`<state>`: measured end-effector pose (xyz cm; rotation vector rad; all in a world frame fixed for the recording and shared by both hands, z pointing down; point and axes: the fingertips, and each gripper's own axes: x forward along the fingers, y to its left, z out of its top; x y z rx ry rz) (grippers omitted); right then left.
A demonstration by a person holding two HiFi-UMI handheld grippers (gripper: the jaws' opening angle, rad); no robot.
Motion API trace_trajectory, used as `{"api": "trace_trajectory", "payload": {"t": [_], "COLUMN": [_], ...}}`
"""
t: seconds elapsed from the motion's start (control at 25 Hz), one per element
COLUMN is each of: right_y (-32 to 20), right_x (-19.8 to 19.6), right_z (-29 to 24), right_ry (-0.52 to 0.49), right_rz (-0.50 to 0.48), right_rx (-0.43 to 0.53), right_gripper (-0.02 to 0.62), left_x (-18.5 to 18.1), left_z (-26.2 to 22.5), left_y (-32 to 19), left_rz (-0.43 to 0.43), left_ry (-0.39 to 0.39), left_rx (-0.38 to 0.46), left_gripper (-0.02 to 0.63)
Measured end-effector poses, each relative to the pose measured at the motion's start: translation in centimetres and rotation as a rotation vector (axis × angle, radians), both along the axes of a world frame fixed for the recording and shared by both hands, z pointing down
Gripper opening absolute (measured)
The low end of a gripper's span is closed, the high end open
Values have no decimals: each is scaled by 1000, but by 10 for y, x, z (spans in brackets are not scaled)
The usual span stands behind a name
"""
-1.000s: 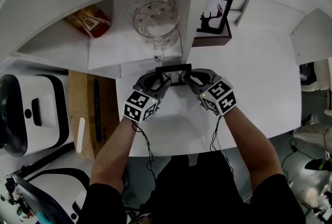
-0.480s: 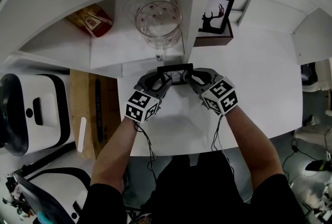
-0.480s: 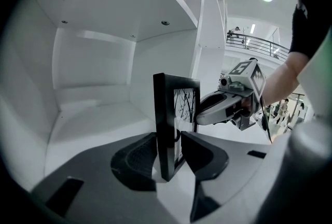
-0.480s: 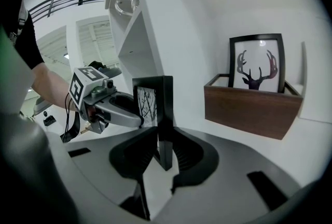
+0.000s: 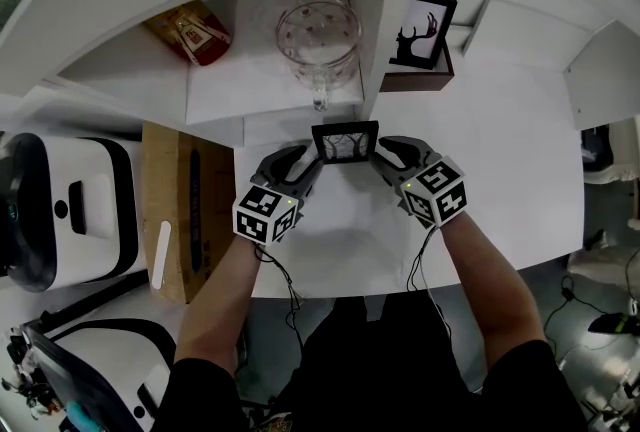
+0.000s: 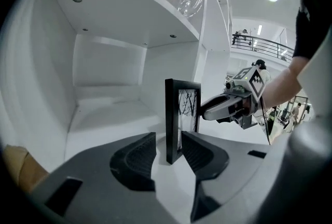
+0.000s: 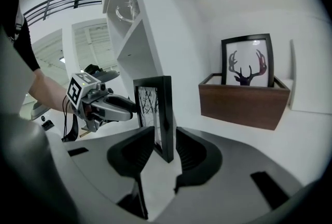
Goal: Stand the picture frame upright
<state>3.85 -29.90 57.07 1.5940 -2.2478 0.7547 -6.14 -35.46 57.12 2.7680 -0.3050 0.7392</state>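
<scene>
A small black picture frame [image 5: 345,142] with a tree print stands upright on the white table, just in front of the shelf unit. My left gripper [image 5: 308,160] straddles its left edge and my right gripper [image 5: 385,152] its right edge. In the left gripper view the frame [image 6: 179,119] sits between the opening jaws [image 6: 168,148], with a gap on one side. In the right gripper view the frame [image 7: 155,114] stands between the opening jaws [image 7: 165,148], with thin gaps at both pads. Each gripper view also shows the opposite gripper beyond the frame.
A deer picture [image 5: 420,32] stands in a wooden box [image 7: 244,101] at the back right. A glass mug [image 5: 318,40] and a red packet [image 5: 190,35] sit in the shelf. A cardboard box [image 5: 180,210] and a white device [image 5: 60,210] lie to the left.
The frame has come up from a low tilt to standing upright between the grippers. The right gripper's jaws have spread wider around its edge.
</scene>
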Motion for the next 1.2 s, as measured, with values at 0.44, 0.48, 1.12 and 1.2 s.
{"api": "trace_trajectory", "payload": {"t": [0.44,0.48,1.12,1.2], "right_y": [37,42,129,140], "right_x": [-2,-4,-46,-51], "right_z": [-18,-21,-89,-97], "right_ry": [-30,-29,-40,-45], "right_rz": [111,122,202,195], "right_rx": [24,31,139,149], "right_gripper": [106,89,11,11], "left_x": [-33,-37,-90,-92], "left_z": [-28,-32,-92,-105], "left_y": [28,32,107,120], "left_rz": [-41,-43,-108,-118], "left_ry": [44,47,61,74], "left_rx": [17,23,74,81], "left_gripper": [132,108,6,6]}}
